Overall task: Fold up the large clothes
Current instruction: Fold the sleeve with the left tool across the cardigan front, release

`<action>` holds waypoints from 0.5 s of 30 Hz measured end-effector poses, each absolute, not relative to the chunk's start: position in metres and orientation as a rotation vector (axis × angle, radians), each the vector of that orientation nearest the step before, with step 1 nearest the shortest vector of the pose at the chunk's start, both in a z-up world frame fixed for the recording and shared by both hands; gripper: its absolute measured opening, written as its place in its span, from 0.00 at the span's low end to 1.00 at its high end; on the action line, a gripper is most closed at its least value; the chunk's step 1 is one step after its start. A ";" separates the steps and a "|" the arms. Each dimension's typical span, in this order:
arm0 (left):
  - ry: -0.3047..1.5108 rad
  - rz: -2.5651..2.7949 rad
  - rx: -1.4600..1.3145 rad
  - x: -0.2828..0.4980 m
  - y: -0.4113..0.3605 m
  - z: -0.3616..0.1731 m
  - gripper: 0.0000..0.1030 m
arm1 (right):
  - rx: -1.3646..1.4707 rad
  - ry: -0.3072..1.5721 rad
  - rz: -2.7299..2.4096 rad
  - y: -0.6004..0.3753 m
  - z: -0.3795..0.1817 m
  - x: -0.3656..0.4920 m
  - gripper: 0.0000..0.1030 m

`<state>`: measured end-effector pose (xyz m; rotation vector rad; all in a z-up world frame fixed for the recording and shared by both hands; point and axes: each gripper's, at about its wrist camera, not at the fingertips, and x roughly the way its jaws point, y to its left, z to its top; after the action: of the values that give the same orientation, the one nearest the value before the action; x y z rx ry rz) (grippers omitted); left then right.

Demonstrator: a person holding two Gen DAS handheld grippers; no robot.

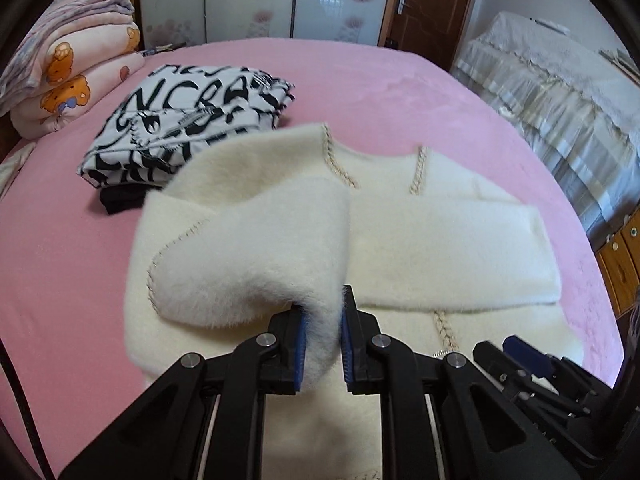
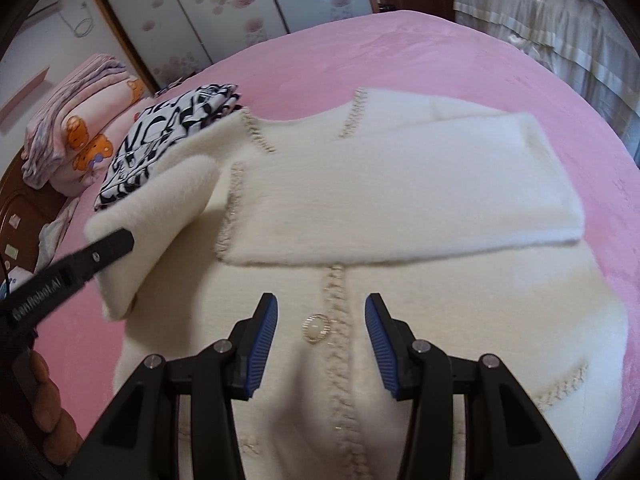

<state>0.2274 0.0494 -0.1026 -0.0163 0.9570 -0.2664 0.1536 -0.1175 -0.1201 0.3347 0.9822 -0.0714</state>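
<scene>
The left gripper (image 1: 323, 332) pinches the fuzzy cream cardigan's (image 2: 400, 184) soft, probably light sleeve (image 1: 256, 248) at its cuff between its fingers, while the right gripper (image 2: 321, 344) hangs open over the button (image 2: 316, 327).

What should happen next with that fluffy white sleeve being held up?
Probably carry it inward and lay it across the chest. The left tongs grip the left sleeve lifted off the cream cardigan, while the other sleeve already lies folded across it.

Home bedroom, pink-sheeted bed (image 1: 380, 92), folded quilts (image 1: 72, 80), floral sliding wardrobe (image 1: 248, 0)
</scene>
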 end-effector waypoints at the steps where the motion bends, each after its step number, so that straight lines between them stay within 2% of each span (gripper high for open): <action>1: 0.974 -0.229 -0.015 0.225 0.047 -0.108 0.12 | 0.341 0.985 -0.077 -0.122 -0.122 0.153 0.45; 2: 0.997 -0.237 -0.012 0.225 0.043 -0.114 0.13 | 0.345 0.989 -0.083 -0.125 -0.124 0.152 0.45; 7: 1.084 -0.263 0.018 0.212 0.031 -0.136 0.38 | 0.363 1.011 -0.088 -0.136 -0.133 0.151 0.45; 9: 1.095 -0.280 0.023 0.204 0.030 -0.140 0.50 | 0.364 1.014 -0.082 -0.134 -0.134 0.151 0.45; 10: 1.096 -0.290 0.020 0.198 0.030 -0.140 0.64 | 0.362 1.014 -0.078 -0.133 -0.133 0.150 0.45; 11: 1.092 -0.298 0.015 0.194 0.033 -0.140 0.73 | 0.360 1.011 -0.071 -0.132 -0.132 0.151 0.45; 15: 1.061 -0.315 -0.003 0.171 0.050 -0.130 0.76 | 0.345 0.993 -0.037 -0.123 -0.123 0.152 0.45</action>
<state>0.1706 0.0499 -0.1298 -0.0027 1.0612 -0.3151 0.1522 -0.1233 -0.1231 0.3446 0.9927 -0.0366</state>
